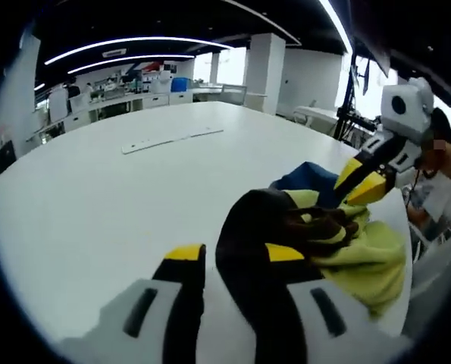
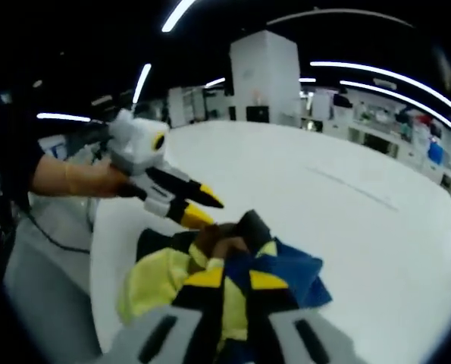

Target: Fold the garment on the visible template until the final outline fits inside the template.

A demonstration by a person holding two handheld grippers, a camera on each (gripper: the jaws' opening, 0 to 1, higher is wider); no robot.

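The garment (image 1: 361, 254) is a bunched heap of yellow-green, blue and black cloth near the white table's edge (image 1: 96, 227). My left gripper (image 1: 235, 252) has its jaws wide apart, and a black fold of the garment lies between them. In the left gripper view my right gripper (image 1: 361, 182) comes in from the right with its yellow tips close together on the cloth. In the right gripper view the garment (image 2: 153, 284) fills the near foreground, and my right gripper (image 2: 236, 279) pinches blue and yellow cloth. My left gripper (image 2: 202, 210), held by a hand, touches the heap's far side.
A long white strip (image 1: 172, 140) lies flat on the table beyond the garment, seen faintly as a thin white strip (image 2: 354, 189) in the right gripper view. The table edge (image 2: 96, 250) runs close beside the heap. Desks and pillars stand in the background.
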